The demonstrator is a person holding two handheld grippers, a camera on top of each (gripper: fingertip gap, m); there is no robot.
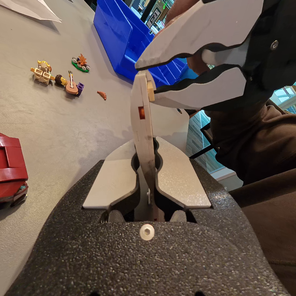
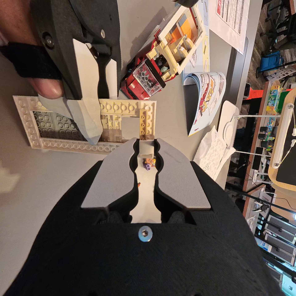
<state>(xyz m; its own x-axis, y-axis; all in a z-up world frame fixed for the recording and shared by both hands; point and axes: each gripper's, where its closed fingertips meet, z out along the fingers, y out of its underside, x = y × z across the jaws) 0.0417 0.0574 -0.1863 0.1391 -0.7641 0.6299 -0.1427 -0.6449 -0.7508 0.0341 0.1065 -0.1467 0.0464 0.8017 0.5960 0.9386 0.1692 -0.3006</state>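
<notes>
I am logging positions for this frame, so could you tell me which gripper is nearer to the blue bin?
Right. The right gripper hangs just in front of the blue bin, pinching the white brick frame's top; the left gripper clamps it lower, farther away.

Red brick vehicle left of the left jaws cut by frame edge, white plate's lower end hidden between them, figures beyond too small to resolve

— What's the room like?
— A smooth grey surface with a rounded edge. Past it, patterned carpet and wood-edged shelves crowded with small items.
— Windows?
— Yes, bright glass panes beyond the surface, letting in daylight.
</notes>
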